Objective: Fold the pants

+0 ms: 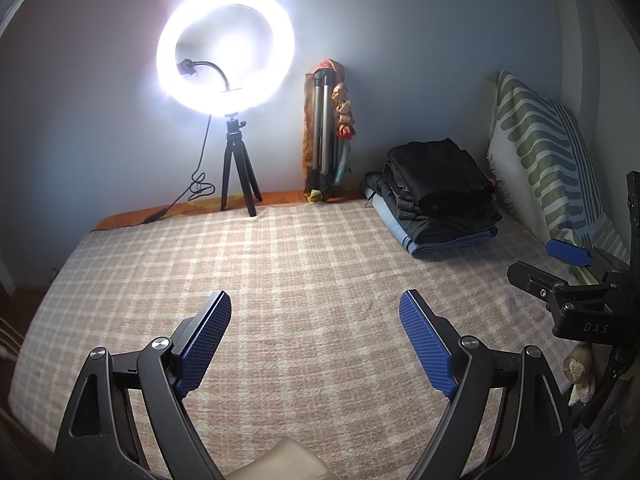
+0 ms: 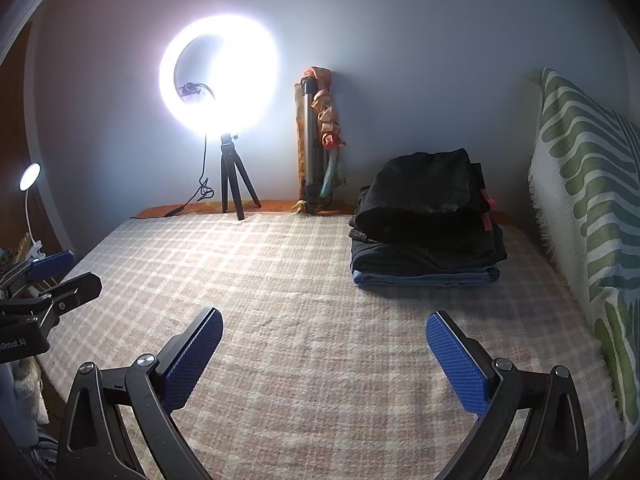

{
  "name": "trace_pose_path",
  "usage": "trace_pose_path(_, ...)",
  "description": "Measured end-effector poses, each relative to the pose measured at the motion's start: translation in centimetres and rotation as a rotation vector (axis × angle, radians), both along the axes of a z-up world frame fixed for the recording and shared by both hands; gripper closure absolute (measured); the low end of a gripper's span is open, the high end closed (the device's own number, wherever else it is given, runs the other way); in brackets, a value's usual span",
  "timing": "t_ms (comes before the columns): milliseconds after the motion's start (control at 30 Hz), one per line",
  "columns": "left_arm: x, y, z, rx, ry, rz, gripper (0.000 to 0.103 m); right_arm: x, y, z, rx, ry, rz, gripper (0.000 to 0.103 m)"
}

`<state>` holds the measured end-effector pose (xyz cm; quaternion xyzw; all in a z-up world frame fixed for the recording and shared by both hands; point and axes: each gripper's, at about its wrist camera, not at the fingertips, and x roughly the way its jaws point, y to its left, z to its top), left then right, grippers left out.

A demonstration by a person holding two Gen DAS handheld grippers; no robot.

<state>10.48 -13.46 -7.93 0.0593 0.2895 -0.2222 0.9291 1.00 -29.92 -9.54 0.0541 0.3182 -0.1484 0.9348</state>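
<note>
Both grippers are held low over the checked bedspread [image 1: 280,264], nothing between the pads. Left gripper [image 1: 315,338] is seen spread wide and empty; right gripper [image 2: 324,354] is likewise released, empty, jaws apart.

Largest first: bedspread is bare across the whole middle, so a flat working area is available. Green-patterned pillow [image 2: 580,200] is propped along the right edge. Ring light on tripod [image 1: 226,50] is stood at the far wall, cable trailing.

Stack of folded pants [image 2: 426,224] is placed far right, well apart from both grippers, black pair on top, blue denim at bottom. No unfolded pants are seen.

Judged step: either fetch or finished. If a pair is to be taken, only the top layer should be pinched at its near folded edge and lifted clear so the stack is not dragged.
</note>
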Motion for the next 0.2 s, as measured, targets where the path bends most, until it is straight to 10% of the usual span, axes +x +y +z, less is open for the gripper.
trace_pose_path(200,0.09,-0.11,-0.14,0.002,0.001,-0.004,0.017,0.06,-0.03,-0.03,0.009,0.001,0.004,0.0)
